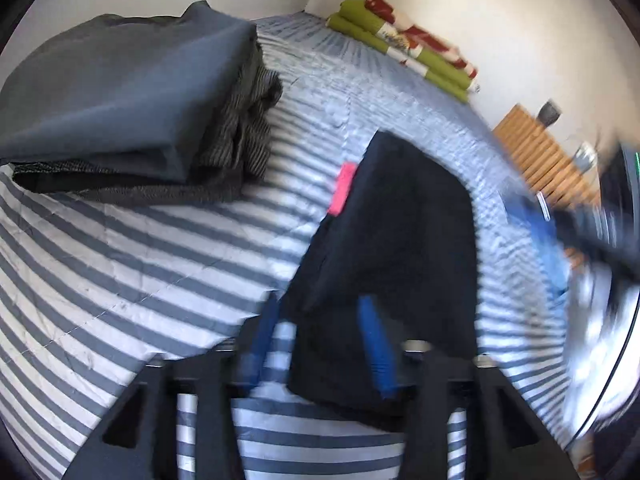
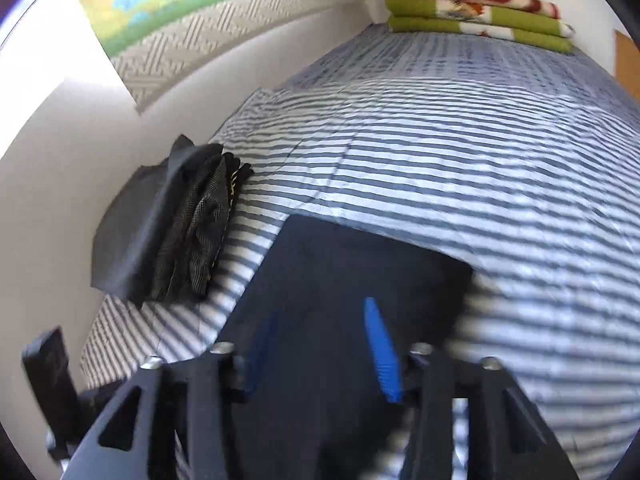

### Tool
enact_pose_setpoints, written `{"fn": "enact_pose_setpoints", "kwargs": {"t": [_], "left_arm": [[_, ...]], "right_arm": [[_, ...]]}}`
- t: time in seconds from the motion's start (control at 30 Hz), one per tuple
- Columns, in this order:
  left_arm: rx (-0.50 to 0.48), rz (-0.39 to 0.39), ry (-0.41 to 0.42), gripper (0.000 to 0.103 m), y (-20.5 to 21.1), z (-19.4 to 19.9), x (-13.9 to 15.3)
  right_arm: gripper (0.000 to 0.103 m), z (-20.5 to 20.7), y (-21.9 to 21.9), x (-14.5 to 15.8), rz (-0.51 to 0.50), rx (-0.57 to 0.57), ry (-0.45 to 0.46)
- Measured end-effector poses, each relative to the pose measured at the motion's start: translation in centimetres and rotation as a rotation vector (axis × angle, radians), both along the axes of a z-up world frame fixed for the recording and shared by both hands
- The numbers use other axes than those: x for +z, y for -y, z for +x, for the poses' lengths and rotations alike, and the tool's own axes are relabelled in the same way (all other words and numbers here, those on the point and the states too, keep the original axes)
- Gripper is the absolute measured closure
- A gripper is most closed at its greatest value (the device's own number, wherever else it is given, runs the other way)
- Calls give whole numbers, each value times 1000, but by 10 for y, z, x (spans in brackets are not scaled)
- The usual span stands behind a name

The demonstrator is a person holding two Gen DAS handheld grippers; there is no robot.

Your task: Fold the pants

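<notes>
One pair of dark navy pants (image 1: 400, 232) lies folded flat on the striped bedspread (image 1: 120, 260), right under both of my tools. In the left wrist view it runs from between my fingers up toward the middle of the bed, with one pink tag (image 1: 342, 189) at its left edge. In the right wrist view the same dark cloth (image 2: 340, 280) fills the space below and ahead of my fingers.

My left gripper (image 1: 320, 320) stands with its two blue fingers (image 1: 376, 344) parted; the near corner of the pants lies between them, but the pads do not press on it. My right gripper (image 2: 320, 328) is parted as well, two blue fingers (image 2: 382, 352) spread above the dark cloth, gripping nothing. Both views are blurred with motion.

Beyond the pants, to the left by the white wall, sits one pile of folded clothes (image 1: 132, 104): a grey-blue piece on top and a finely checked dark one beneath. I cannot count further layers. At the far end of the bed lies one stack of folded blankets (image 2: 476, 12), green, with red and white patterned ones on top. In the left view my other tool (image 1: 592, 232) crosses the right edge as a dark smear.
</notes>
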State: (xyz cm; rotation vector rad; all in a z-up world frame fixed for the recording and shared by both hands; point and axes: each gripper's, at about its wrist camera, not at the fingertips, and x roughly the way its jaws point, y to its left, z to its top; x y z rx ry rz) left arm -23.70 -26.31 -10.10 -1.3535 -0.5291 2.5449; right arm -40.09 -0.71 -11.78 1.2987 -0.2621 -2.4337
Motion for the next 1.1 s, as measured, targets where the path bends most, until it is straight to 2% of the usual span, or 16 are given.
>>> {"fn": "enact_pose_setpoints", "kwargs": {"t": [0.03, 0.13, 0.23, 0.33, 0.47, 0.63, 0.9, 0.93, 0.97, 1.0, 1.1], "left_arm": [[-17, 17, -6, 34, 0, -4, 5], [-133, -42, 23, 30, -17, -30, 10], [-196, -51, 139, 29, -35, -72, -7], [-210, -55, 206, 29, -43, -100, -23], [-199, 12, 237, 29, -39, -123, -32], [-225, 5, 234, 29, -40, -138, -39], [-265, -39, 186, 29, -50, -150, -41], [-265, -38, 185, 32, -52, -152, -41], [-270, -30, 185, 43, -53, -152, -41], [-280, -8, 192, 48, -54, -153, -41], [-275, -26, 172, 50, -57, -148, -41]], "right_arm": [[46, 14, -13, 1, -3, -18, 3], [45, 39, -47, -9, -62, -92, 51], [44, 45, -58, -29, -112, -103, 116], [44, 40, -61, -54, -197, -116, 190], [44, 22, -58, -86, -265, -143, 281], [44, 7, -56, -103, -351, -153, 303], [45, -9, -23, -101, -273, -53, 254], [48, -9, -19, -100, -257, -47, 246], [53, -10, -16, -100, -234, -40, 240], [60, -10, -14, -100, -221, -36, 233], [71, -10, -13, -102, -218, -40, 232]]}}
